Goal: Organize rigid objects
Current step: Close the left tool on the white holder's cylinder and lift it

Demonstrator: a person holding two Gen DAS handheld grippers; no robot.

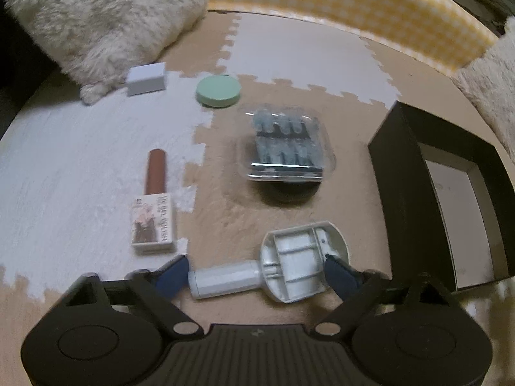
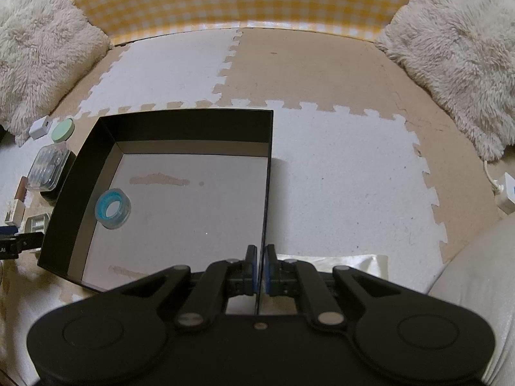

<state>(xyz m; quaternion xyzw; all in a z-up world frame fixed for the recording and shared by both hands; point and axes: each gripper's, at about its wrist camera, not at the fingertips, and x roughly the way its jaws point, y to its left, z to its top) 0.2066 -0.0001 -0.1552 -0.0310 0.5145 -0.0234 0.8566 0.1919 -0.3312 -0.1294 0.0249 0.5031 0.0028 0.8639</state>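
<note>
Presently, black box [image 2: 180, 135] holds one tape roll [image 2: 113, 208]; right gripper [image 2: 260, 270] clamps its wall; left gripper [image 1: 257, 270] pinches the white handled part [image 1: 276, 267].

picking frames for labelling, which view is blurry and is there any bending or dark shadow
Left wrist view: motion-smeared, soft on the clear case and label box, dark shadow under that case. Right wrist view: sharper, black box crisp. Both: fisheye curves the yellow checked wall.

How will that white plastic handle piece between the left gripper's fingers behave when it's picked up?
The white handle piece looks like rigid, hollow ribbed plastic, so probably stiff and light. Its round handle may roll or twist between the left gripper fingers. Held end to end, it could pivot.
</note>
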